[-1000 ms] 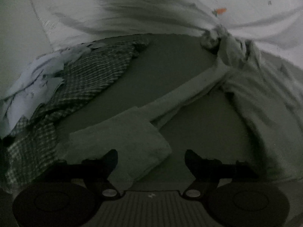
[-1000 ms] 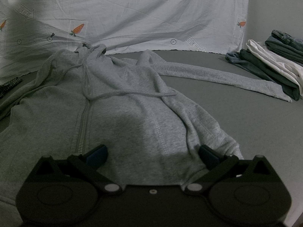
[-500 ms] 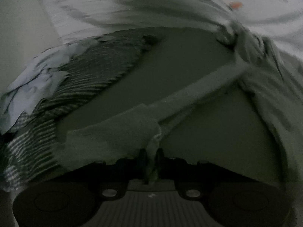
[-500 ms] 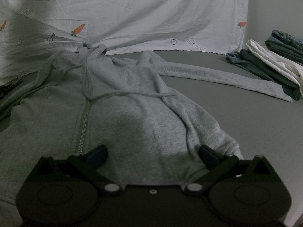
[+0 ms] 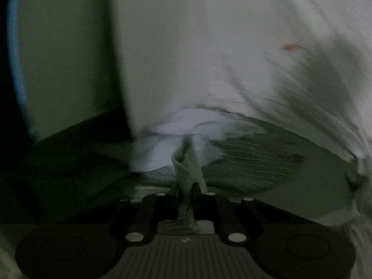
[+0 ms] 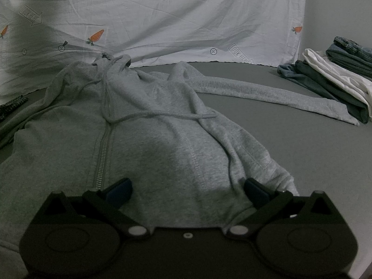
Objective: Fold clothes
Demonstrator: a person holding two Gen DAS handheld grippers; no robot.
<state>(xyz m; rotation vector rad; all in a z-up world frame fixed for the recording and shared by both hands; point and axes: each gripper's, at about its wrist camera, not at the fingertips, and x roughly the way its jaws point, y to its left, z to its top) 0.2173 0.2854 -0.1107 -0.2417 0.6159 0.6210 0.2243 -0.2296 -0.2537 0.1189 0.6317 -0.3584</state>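
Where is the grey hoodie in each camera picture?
Left wrist: only the grey hoodie cuff shows, low centre, pinched in the left gripper.
Right wrist: the hoodie lies spread across the centre.
Shared landmark: the carrot-print sheet hanging behind.

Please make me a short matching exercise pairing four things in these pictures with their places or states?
Things:
1. hoodie
2. sheet
3. folded pile
4. left gripper

Descriptions:
A. hanging behind, printed with carrots
B. stacked at the far right
C. shut on a grey sleeve
D. spread flat, zip facing up

Pairs: 1-D, 2-A, 3-B, 4-C
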